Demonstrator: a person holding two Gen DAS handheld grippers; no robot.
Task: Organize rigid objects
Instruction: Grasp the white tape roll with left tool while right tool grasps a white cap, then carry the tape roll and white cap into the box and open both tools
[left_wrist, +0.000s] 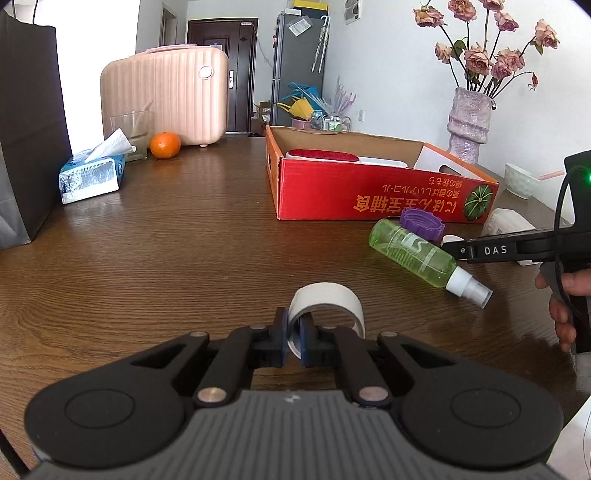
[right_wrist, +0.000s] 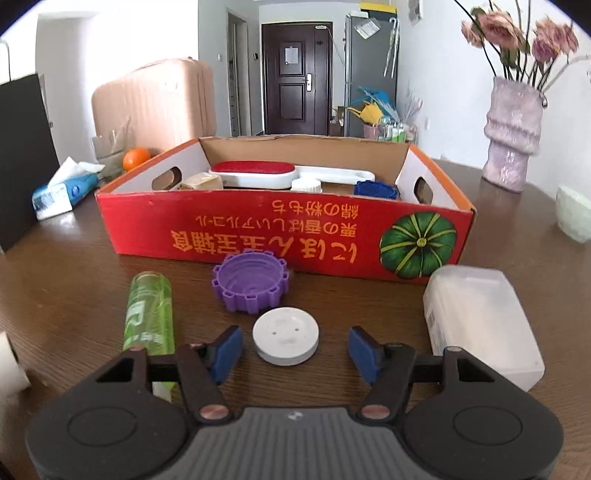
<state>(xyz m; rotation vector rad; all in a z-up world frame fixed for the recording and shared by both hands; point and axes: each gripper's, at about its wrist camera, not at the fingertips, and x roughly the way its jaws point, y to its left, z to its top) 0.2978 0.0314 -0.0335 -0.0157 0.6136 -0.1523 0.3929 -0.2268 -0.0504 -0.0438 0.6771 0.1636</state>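
Observation:
My left gripper (left_wrist: 293, 338) is shut on the rim of a white tape roll (left_wrist: 327, 301) above the wooden table. My right gripper (right_wrist: 295, 350) is open, its blue pads on either side of a white round disc (right_wrist: 285, 338) lying on the table. A purple toothed cap (right_wrist: 250, 282) lies just beyond the disc. A green spray bottle (right_wrist: 149, 314) lies to the left; it also shows in the left wrist view (left_wrist: 417, 254). A translucent white box (right_wrist: 480, 325) lies to the right. The red cardboard box (right_wrist: 258, 229) holds a red and white brush, a white cap and a blue cap.
A tissue pack (left_wrist: 90, 177), a glass (left_wrist: 131, 133), an orange (left_wrist: 165, 145) and a pink case (left_wrist: 166, 96) stand at the far left. A black bag (left_wrist: 29, 140) stands at the left edge. A vase of flowers (right_wrist: 513, 133) and a pale bowl (right_wrist: 574, 218) stand at the right.

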